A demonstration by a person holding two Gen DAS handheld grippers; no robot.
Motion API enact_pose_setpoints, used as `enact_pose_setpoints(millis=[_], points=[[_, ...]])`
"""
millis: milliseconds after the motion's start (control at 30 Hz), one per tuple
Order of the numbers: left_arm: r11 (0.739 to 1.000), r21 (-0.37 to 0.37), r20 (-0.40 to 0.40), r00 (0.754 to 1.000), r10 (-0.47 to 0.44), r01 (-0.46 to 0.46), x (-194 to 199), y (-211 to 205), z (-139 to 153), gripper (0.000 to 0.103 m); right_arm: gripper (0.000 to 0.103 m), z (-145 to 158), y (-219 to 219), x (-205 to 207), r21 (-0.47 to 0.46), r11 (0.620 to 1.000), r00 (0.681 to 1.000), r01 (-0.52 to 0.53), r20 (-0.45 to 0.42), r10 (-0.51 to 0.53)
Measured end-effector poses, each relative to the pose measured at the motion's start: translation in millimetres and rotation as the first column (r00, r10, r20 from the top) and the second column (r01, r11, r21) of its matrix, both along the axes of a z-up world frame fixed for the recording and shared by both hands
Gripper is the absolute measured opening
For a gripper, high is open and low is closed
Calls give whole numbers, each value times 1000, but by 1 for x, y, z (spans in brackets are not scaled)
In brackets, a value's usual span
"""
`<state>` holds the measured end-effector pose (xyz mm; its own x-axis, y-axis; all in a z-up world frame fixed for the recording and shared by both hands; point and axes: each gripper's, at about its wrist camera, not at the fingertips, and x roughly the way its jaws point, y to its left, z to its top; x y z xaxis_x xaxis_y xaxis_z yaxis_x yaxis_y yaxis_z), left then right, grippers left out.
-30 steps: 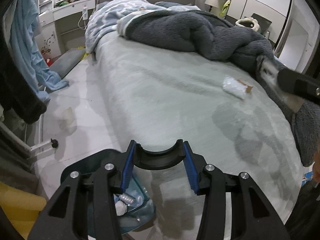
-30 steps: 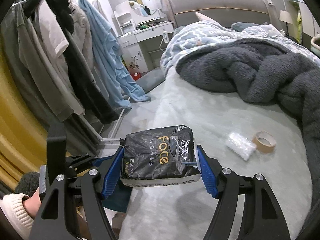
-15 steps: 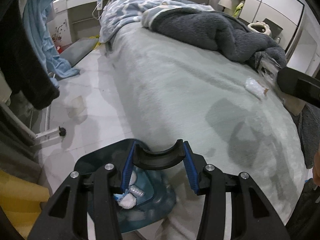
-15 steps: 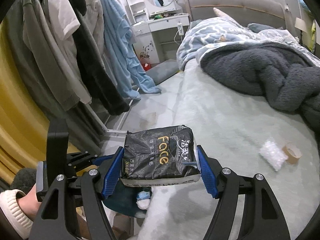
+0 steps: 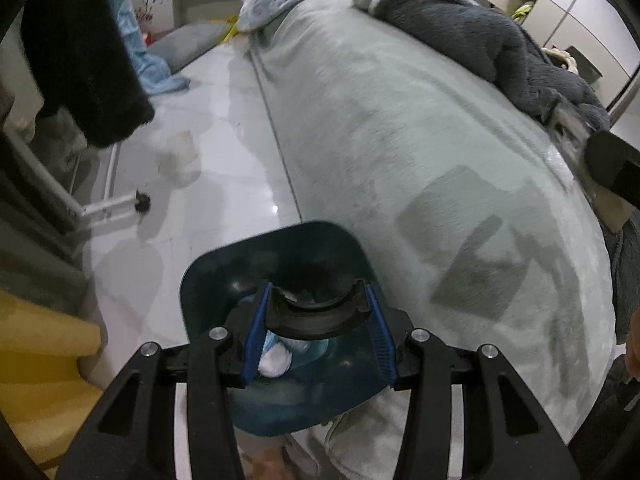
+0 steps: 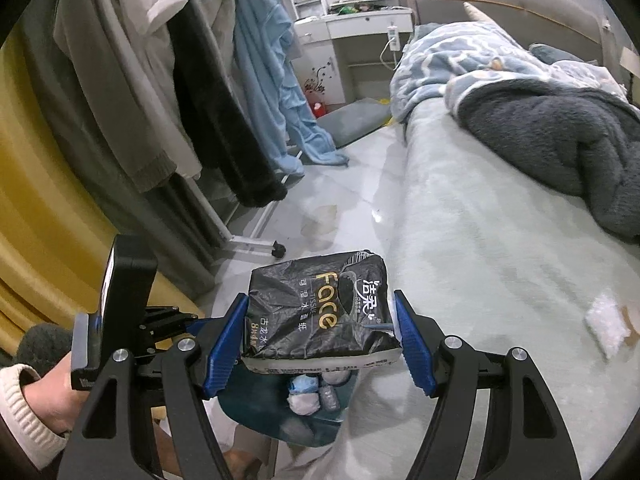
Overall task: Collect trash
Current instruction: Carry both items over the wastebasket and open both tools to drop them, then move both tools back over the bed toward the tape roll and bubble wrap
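Note:
My right gripper point(image 6: 320, 340) is shut on a black tissue pack point(image 6: 320, 312) marked "Face" and holds it above a dark teal trash bin point(image 6: 260, 404) with crumpled white and blue trash inside. My left gripper point(image 5: 316, 320) is shut on the bin's black handle point(image 5: 316, 316) and holds the bin point(image 5: 224, 272) beside the bed, over the floor. A crumpled white wrapper point(image 6: 606, 322) and a tape roll point(image 6: 630, 320) lie on the bed at the right.
The grey-green bed point(image 5: 420, 128) carries a dark grey fleece blanket point(image 6: 560, 132) and a blue patterned quilt point(image 6: 452, 60). Clothes hang on a rack point(image 6: 180, 92) at the left. A white dresser point(image 6: 360, 32) stands at the back. The tiled floor point(image 5: 208, 184) runs between rack and bed.
Both grippers have moved left, toward the bed's edge. The bin has come more into view under both. The wrapper and tape roll have slid toward the right edge.

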<state>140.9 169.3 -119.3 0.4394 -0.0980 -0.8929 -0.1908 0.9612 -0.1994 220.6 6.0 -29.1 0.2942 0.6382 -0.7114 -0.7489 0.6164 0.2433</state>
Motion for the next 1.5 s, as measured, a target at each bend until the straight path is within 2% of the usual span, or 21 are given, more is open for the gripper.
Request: enact_pose_setpoints(millis=[233, 367, 433, 500, 867, 1167, 1233, 1300, 1500], points=[[999, -46, -94, 996, 12, -16, -10, 18, -20, 51, 72, -17, 30, -11, -31, 998, 999, -46, -11, 46], [999, -49, -113, 993, 15, -20, -16, 26, -24, 66, 72, -32, 44, -11, -59, 996, 998, -63, -27, 62], [999, -50, -109, 994, 17, -22, -18, 31, -23, 69, 72, -40, 48, -11, -75, 995, 997, -67, -37, 65], [998, -49, -97, 995, 20, -25, -21, 35, -20, 72, 72, -48, 51, -12, -87, 994, 996, -73, -48, 69], [997, -53, -27, 998, 56, -58, -36, 57, -1, 80, 72, -86, 69, -13, -169, 981, 991, -92, -111, 74], [996, -45, 58, 995, 83, -81, -44, 70, 17, 80, 72, -116, 80, -19, -246, 961, 984, -124, -155, 88], [995, -44, 91, 992, 88, -84, -47, 73, 23, 80, 72, -124, 82, -23, -272, 953, 982, -136, -163, 94], [995, -44, 130, 987, 99, -94, -50, 78, 29, 85, 72, -129, 84, -25, -286, 948, 981, -141, -169, 95], [989, -65, 240, 961, 141, -129, -59, 89, 49, 85, 72, -144, 89, -29, -333, 930, 978, -158, -185, 100]])
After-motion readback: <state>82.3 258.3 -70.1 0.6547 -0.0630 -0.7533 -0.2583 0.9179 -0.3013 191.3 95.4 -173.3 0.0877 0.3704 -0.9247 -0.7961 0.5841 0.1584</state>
